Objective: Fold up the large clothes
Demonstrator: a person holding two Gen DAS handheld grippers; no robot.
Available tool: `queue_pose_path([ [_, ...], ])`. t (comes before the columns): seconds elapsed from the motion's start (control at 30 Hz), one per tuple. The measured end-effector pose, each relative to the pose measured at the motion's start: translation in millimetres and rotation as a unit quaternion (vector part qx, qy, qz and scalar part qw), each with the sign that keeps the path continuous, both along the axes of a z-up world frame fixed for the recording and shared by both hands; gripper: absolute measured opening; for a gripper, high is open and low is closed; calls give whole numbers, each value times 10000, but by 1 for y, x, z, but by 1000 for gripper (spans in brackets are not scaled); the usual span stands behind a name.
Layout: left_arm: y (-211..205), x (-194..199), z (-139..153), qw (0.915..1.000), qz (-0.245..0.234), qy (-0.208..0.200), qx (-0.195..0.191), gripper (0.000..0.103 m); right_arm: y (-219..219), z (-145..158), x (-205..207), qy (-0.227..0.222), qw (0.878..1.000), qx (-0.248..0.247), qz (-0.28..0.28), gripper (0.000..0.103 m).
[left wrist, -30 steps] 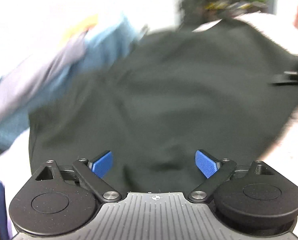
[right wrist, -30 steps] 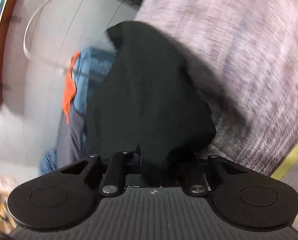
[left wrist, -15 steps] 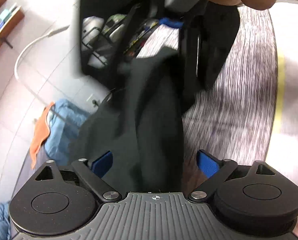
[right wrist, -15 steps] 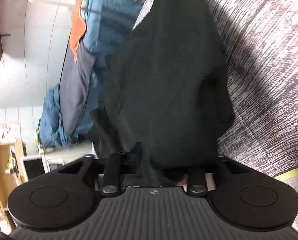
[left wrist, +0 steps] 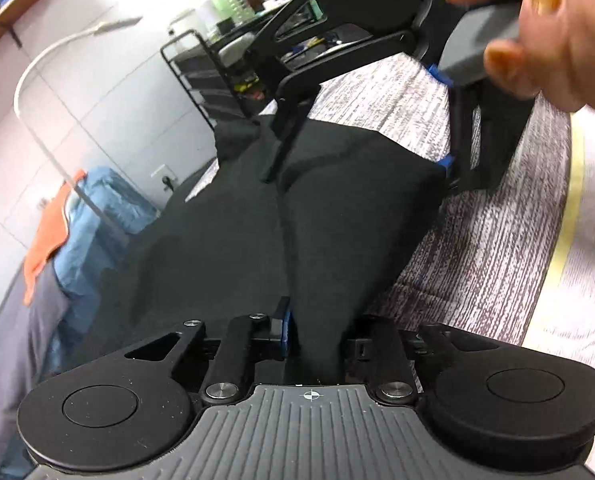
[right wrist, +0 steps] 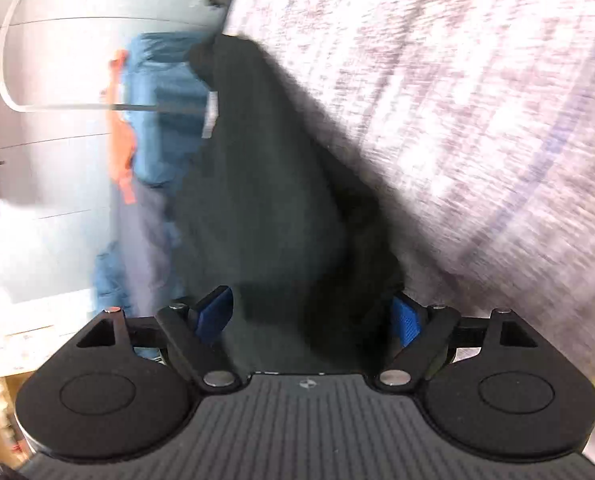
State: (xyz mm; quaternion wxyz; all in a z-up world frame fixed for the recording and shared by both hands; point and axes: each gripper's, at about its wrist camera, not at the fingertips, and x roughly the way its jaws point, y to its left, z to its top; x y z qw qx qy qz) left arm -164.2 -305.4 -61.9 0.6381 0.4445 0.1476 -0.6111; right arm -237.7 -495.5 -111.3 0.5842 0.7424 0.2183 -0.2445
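On the mottled grey table (left wrist: 477,240), the left gripper (left wrist: 317,332), jaws just closing, pinches the black garment (left wrist: 337,216) while the right gripper (right wrist: 309,316), just opening, frees it; keep the pinched fold taut.

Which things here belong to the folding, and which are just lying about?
Job: black garment; left gripper, shut on its fold; right gripper, open over it.

Lying about: blue and orange clothes; white gooseneck lamp; black wire rack.

Bright, even indoor light; fisheye edges bend, and the right wrist view is motion-blurred throughout.
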Motion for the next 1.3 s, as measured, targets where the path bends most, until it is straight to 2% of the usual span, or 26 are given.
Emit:
queue_pose_path([
  [0.1, -2, 4, 3, 9999, 77, 130, 25, 69, -14, -13, 15, 53, 9994, -193, 280, 84],
  [0.23, -4, 12, 4, 9996, 144, 260, 33, 64, -22, -25, 38, 15, 9979, -434, 480, 72],
  [0.27, -8, 17, 5, 9994, 166, 297, 35, 63, -23, -25, 41, -2, 9972, -541, 522, 60],
  [0.3, -9, 19, 5, 9992, 202, 356, 40, 62, -22, -25, 42, 87, 9967, -615, 525, 43],
  [0.33, -9, 22, 7, 9986, 254, 459, 52, 61, -18, -24, 43, 183, 9962, -678, 510, 39],
  [0.4, -8, 27, 12, 9972, 375, 652, 6, 62, -12, -11, 42, 258, 9940, -920, 523, 29],
  [0.53, 2, 34, 25, 9947, 514, 875, -178, 62, -1, 20, 57, 586, 9847, -1478, 719, 24],
  [0.6, 8, 42, 34, 9924, 641, 1009, -299, 62, 6, 42, 69, 789, 9734, -1928, 955, 23],
  [0.67, 16, 52, 43, 9887, 816, 1185, -426, 62, 17, 67, 92, 908, 9572, -2441, 1263, 22],
  [0.77, 34, 79, 60, 9786, 1199, 1542, -643, 62, 34, 100, 123, 759, 9436, -2840, 1521, 20],
  [0.9, 71, 134, 82, 9475, 1998, 2310, -949, 62, 65, 136, 189, 695, 9156, -3384, 2058, 20],
  [1.0, 111, 177, 89, 9218, 2669, 2558, -1168, 62, 92, 149, 243, 312, 9038, -3484, 2465, 20],
  [1.03, 128, 192, 89, 9095, 2913, 2680, -1268, 61, 103, 151, 265, 222, 8979, -3516, 2639, 20],
  [1.1, 163, 217, 86, 8844, 3372, 2897, -1421, 61, 133, 152, 306, 91, 8817, -3602, 3045, 20],
  [1.17, 193, 235, 78, 8667, 3760, 2935, -1462, 57, 163, 149, 345, -18, 8645, -3622, 3486, 19],
  [1.2, 206, 242, 71, 8583, 3938, 2956, -1446, 56, 179, 144, 364, -27, 8555, -3629, 3692, 19],
  [1.3, 243, 264, 41, 8224, 4474, 3255, -1326, 58, 225, 120, 416, 130, 8356, -3498, 4234, 20],
])
